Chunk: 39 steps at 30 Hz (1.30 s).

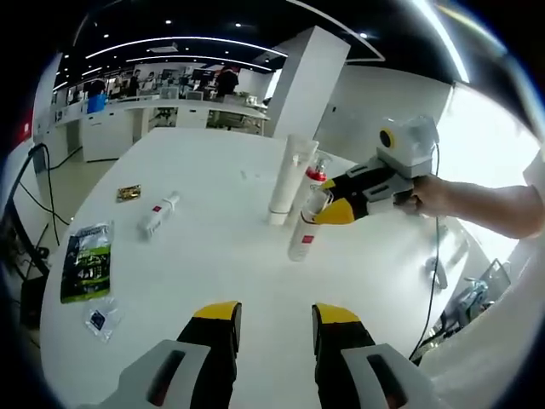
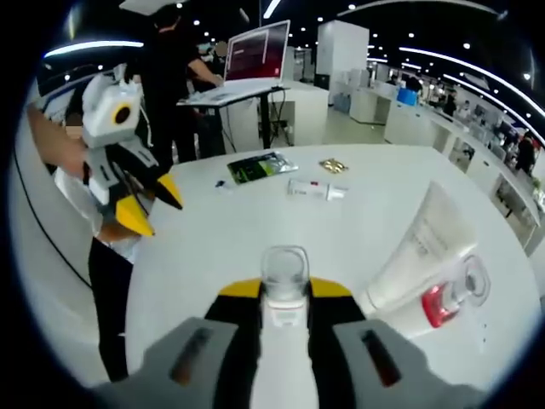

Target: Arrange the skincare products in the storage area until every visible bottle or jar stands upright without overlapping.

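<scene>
A white bottle with a clear cap (image 1: 303, 235) stands upright on the white table (image 1: 213, 273), and my right gripper (image 1: 334, 207) is shut on its upper part. In the right gripper view the same bottle (image 2: 285, 274) sits between the yellow-tipped jaws of that gripper (image 2: 285, 298). Just behind it stand a tall white tube (image 1: 289, 181) on its cap and a red-capped bottle (image 1: 316, 174). A small white tube (image 1: 160, 213) lies flat to the left. My left gripper (image 1: 277, 328) is open and holds nothing, a short way in front of the bottle.
A green packet (image 1: 88, 260), a small clear sachet (image 1: 100, 319) and a gold sachet (image 1: 129, 192) lie near the table's left edge. In the right gripper view, a laptop (image 2: 255, 51) stands on a desk beyond the table with a person beside it.
</scene>
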Motion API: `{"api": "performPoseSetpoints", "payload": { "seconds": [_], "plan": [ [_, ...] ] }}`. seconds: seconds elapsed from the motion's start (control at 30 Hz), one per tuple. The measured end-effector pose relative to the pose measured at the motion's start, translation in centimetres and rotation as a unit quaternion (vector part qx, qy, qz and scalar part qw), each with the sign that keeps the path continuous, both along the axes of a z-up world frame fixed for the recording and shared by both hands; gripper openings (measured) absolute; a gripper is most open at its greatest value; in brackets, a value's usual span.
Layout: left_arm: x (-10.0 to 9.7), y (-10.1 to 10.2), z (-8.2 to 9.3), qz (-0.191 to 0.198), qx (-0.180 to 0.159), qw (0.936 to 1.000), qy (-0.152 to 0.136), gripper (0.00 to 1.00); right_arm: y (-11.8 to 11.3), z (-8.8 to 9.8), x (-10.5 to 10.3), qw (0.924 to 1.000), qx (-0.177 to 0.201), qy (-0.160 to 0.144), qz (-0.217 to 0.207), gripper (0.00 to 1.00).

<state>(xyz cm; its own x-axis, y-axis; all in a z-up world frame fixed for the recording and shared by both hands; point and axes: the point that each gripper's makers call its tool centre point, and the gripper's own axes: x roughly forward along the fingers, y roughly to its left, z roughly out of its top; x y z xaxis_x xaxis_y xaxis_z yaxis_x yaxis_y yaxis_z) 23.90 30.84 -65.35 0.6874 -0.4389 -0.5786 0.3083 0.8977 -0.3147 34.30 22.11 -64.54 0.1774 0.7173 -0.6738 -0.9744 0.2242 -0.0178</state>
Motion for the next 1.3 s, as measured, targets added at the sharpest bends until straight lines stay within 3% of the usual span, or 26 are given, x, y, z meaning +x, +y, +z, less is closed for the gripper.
{"api": "performPoseSetpoints", "payload": {
  "seconds": [0.33,0.5,0.57,0.83,1.13,1.17,1.3],
  "plan": [
    [-1.0,0.1,-0.2,0.014,0.002,0.9999,0.007,0.35,-0.2,-1.3,1.5,0.9994,-0.024,-0.022,0.012,0.19],
    [-0.8,0.0,0.6,0.014,0.005,0.9999,0.001,0.35,-0.1,-0.7,3.0,0.9998,0.003,-0.022,0.001,0.19],
    [-0.7,0.1,0.9,0.012,0.006,0.9999,-0.002,0.35,-0.1,-0.5,3.4,0.9992,0.003,-0.04,0.008,0.19],
    [-0.7,0.8,1.6,0.024,-0.005,0.9997,-0.007,0.35,-0.7,-1.3,5.0,0.9995,0.012,-0.025,-0.017,0.19],
    [-0.1,2.7,0.7,0.04,0.004,0.9992,-0.008,0.34,-1.7,-3.1,5.9,0.9993,0.008,-0.023,-0.029,0.19],
    [-0.1,2.8,0.7,0.041,0.004,0.9991,-0.009,0.34,-1.4,-2.6,6.3,0.9984,0.027,-0.038,-0.031,0.19],
    [0.0,2.9,0.2,0.037,0.01,0.9992,-0.008,0.34,-1.8,-2.7,6.4,0.998,0.033,-0.038,-0.038,0.19]
  ]
}}
